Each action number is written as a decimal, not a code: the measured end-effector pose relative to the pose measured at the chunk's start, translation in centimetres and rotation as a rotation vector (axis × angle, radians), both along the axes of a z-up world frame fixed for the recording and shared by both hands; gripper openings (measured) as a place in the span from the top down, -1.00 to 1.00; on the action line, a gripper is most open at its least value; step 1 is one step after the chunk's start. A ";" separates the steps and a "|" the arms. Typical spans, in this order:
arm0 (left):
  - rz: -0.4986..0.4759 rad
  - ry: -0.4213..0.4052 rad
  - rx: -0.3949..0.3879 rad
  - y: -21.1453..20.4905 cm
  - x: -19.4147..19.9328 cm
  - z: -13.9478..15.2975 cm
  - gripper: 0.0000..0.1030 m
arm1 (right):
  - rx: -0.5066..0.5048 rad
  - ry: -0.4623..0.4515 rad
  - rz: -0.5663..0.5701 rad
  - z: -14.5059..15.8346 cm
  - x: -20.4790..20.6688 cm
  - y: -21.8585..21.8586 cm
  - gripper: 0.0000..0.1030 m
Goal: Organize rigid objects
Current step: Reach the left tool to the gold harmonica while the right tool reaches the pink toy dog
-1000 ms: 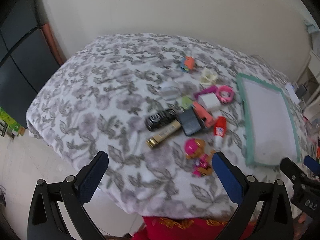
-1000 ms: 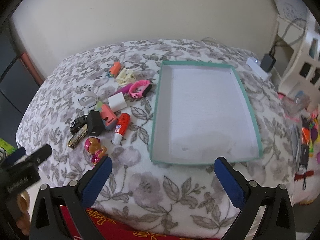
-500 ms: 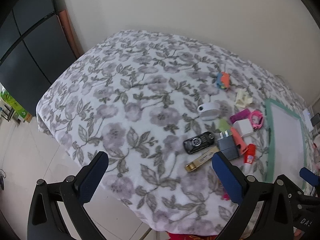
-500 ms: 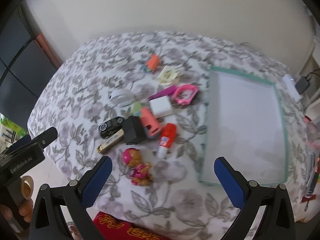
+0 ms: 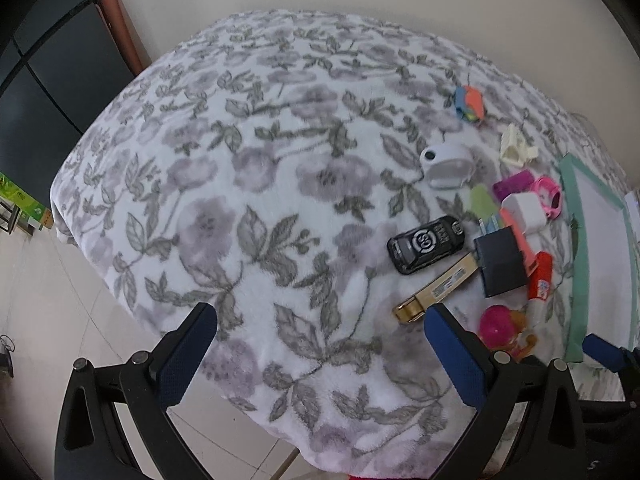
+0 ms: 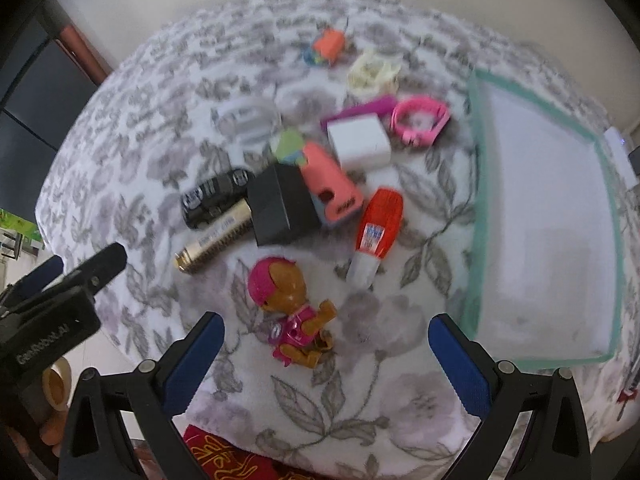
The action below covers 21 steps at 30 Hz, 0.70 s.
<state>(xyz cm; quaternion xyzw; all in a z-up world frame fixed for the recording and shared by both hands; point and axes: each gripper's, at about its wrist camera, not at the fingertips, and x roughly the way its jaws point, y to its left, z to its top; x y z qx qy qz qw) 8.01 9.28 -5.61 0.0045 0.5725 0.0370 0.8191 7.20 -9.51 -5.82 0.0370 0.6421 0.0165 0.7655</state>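
A pile of small objects lies on a floral blanket: a pink toy figure (image 6: 290,312), a red-and-white glue bottle (image 6: 376,232), a black box (image 6: 282,204), a black toy car (image 6: 214,196), a gold tube (image 6: 214,242), a white cube (image 6: 360,142) and a pink watch (image 6: 420,122). A teal-rimmed white tray (image 6: 480,200) lies to their right. My right gripper (image 6: 326,340) is open, just above the toy figure. My left gripper (image 5: 320,328) is open over bare blanket, left of the gold tube (image 5: 436,288) and the car (image 5: 426,244).
An orange-and-blue toy (image 6: 326,46), a cream clip (image 6: 372,70) and a white round device (image 5: 448,164) lie farther back. The bed edge drops to a tiled floor (image 5: 40,320) on the left. A dark cabinet (image 5: 52,60) stands at the far left.
Both grippers have swung left and come closer to the blanket. The right gripper moved from the tray to above the toy figure. Both stayed open.
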 end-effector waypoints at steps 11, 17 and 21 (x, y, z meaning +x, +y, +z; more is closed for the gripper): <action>-0.021 0.050 -0.011 -0.4 0.5 -2.9 -1.00 | -0.003 0.068 0.022 -3.4 0.7 1.2 -0.98; -0.041 0.044 -0.010 -1.0 1.1 -3.2 -1.00 | -0.003 0.093 0.016 -5.6 1.4 1.6 -0.93; -0.065 0.048 -0.009 -1.9 1.7 -3.5 -1.00 | -0.004 0.098 -0.011 -7.4 2.4 1.0 -0.88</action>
